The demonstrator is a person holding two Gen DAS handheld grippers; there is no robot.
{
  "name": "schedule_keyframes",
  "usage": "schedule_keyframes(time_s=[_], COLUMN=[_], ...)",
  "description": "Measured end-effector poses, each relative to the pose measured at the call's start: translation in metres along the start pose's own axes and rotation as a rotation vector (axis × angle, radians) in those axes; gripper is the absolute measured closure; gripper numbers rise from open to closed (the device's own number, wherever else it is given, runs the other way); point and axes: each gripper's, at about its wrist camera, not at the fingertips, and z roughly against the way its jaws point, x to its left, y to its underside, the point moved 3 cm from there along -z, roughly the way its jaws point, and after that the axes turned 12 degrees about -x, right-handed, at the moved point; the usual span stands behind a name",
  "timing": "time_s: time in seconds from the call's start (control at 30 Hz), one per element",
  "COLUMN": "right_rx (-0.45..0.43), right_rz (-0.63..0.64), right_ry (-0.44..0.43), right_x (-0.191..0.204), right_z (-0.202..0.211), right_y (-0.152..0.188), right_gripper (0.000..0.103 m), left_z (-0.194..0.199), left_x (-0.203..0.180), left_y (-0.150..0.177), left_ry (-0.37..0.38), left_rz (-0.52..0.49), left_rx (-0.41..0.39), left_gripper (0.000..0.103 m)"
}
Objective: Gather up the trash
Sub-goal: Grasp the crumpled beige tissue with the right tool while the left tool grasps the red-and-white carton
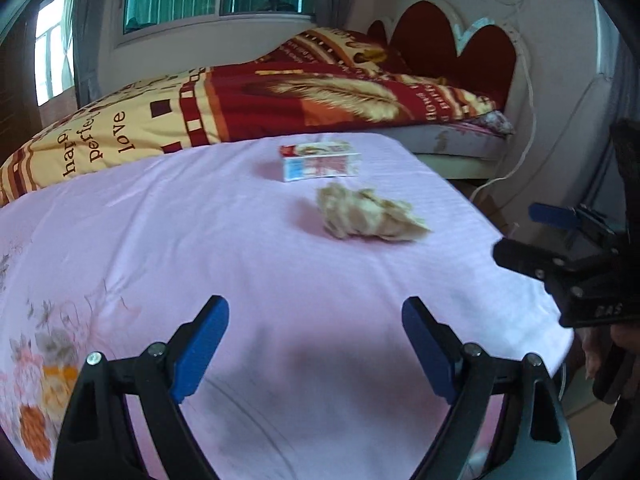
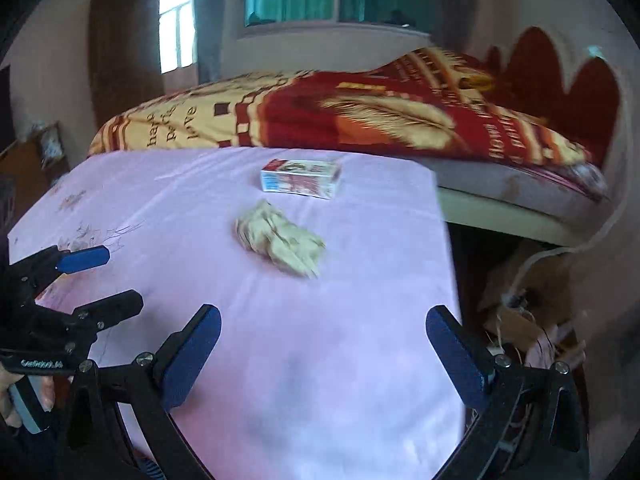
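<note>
Nothing is being held yet: the left gripper [image 1: 316, 344] and right gripper [image 2: 324, 352] are being kept spread and empty, crumpled paper [image 1: 370, 214] and small carton [image 1: 320, 160] still being left uncollected on the pink sheet [image 1: 160, 240].

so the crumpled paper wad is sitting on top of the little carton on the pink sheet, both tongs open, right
Not quite. The crumpled paper wad lies on the pink sheet in front of the little carton, apart from it, as the right wrist view shows. Both tongs, left and right, are open.

On the sheet [image 1: 120, 240] the crumpled paper [image 1: 370, 214] lies just before the carton [image 1: 320, 160] — bed [image 1: 280, 96] behind both
</note>
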Motion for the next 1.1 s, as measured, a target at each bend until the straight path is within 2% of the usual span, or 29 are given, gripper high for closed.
schedule_keyframes(time_s=[0.13,0.17,0.37,0.4,0.47,0.5,0.53,0.57,0.73,0.8,0.83,0.87,0.93,0.97,1.0,1.1], right_rx=[0.038,0.050,0.116,0.124,0.135,0.131,0.109,0.094,0.055,0.061,0.074,0.094,0.116,0.126,0.130,0.092], right_rz=[0.029,0.033,0.076,0.084,0.061,0.046,0.042,0.035,-0.038,-0.092,-0.101,-0.096,-0.078,-0.081,-0.084,-0.106], right_ry=[-0.048,-0.059,-0.100,-0.111,-0.156,-0.167,-0.156,-0.138,-0.035,-0.042,-0.050,-0.046,-0.034,-0.076,-0.082,-0.013], right_x=[0.009,0.010,0.018,0.019,0.019,0.019,0.017,0.015,-0.017,-0.028,-0.031,-0.033,-0.035,-0.035,-0.037,-0.053], right_z=[-0.050,-0.062,-0.120,-0.127,-0.135,-0.137,-0.137,-0.137,-0.134,-0.134,-0.136,-0.139,-0.145,-0.147,-0.148,-0.145], right_y=[-0.012,-0.015,-0.016,-0.015,-0.014,-0.016,-0.019,-0.022,-0.031,-0.032,-0.031,-0.030,-0.028,-0.027,-0.027,-0.034], right_gripper=[0.006,0.010,0.012,0.015,0.056,0.057,0.066,0.068,0.071,0.069,0.066,0.056,0.044,0.065,0.075,0.075], left_z=[-0.022,-0.025,-0.057,-0.061,-0.068,-0.073,-0.077,-0.080,-0.099,-0.104,-0.106,-0.108,-0.114,-0.117,-0.120,-0.132], left_x=[0.023,0.026,0.039,0.039,0.038,0.036,0.035,0.034,0.027,0.025,0.025,0.024,0.024,0.023,0.023,0.020], left_y=[-0.005,-0.006,-0.015,-0.017,-0.021,-0.024,-0.026,-0.029,-0.043,-0.046,-0.047,-0.048,-0.050,-0.051,-0.052,-0.059], left_ry=[-0.003,-0.003,0.014,0.017,0.031,0.033,0.037,0.041,0.066,0.066,0.068,0.071,0.068,0.071,0.069,0.074], left_rz=[-0.004,-0.003,0.005,0.002,-0.002,-0.010,-0.015,-0.018,-0.012,-0.017,-0.017,-0.016,-0.018,-0.019,-0.019,-0.022], left_rx=[0.017,0.021,0.049,0.050,0.052,0.051,0.052,0.051,0.052,0.052,0.051,0.053,0.058,0.061,0.063,0.066], left_gripper=[0.023,0.023,0.023,0.023,0.023,0.023,0.023,0.023,0.023,0.023,0.023,0.023,0.023,0.023,0.023,0.023])
